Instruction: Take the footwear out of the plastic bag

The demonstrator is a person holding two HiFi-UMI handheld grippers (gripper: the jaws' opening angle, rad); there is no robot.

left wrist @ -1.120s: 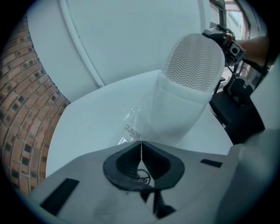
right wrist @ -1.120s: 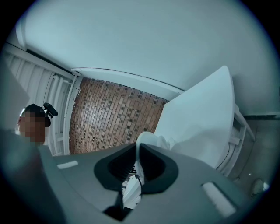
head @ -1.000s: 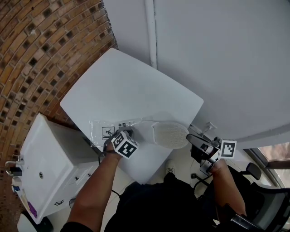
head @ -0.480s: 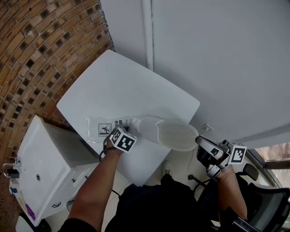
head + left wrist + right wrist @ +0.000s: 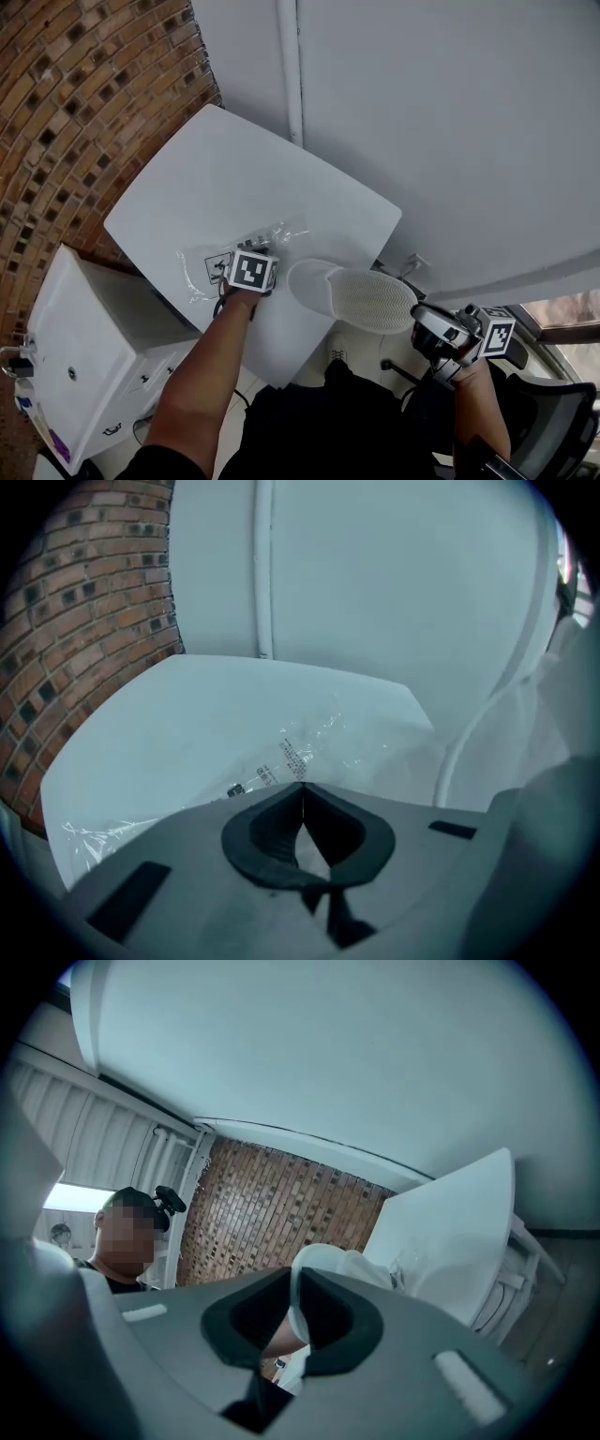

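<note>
Extraction step, nearly done. Left tongs are clamped shut, apparently on the near edge of the plastic bag. The bag lies flat and looks empty on the white worktop, centre-left in head view. Right tongs grip the white slipper by its rim. The slipper is lower right of centre, held out past the worktop's edge, and looks clear of the bag, toe near it. Judged next: bring the slipper over bare worktop, lower it sole down, open the right tongs, then release the bag.
</note>
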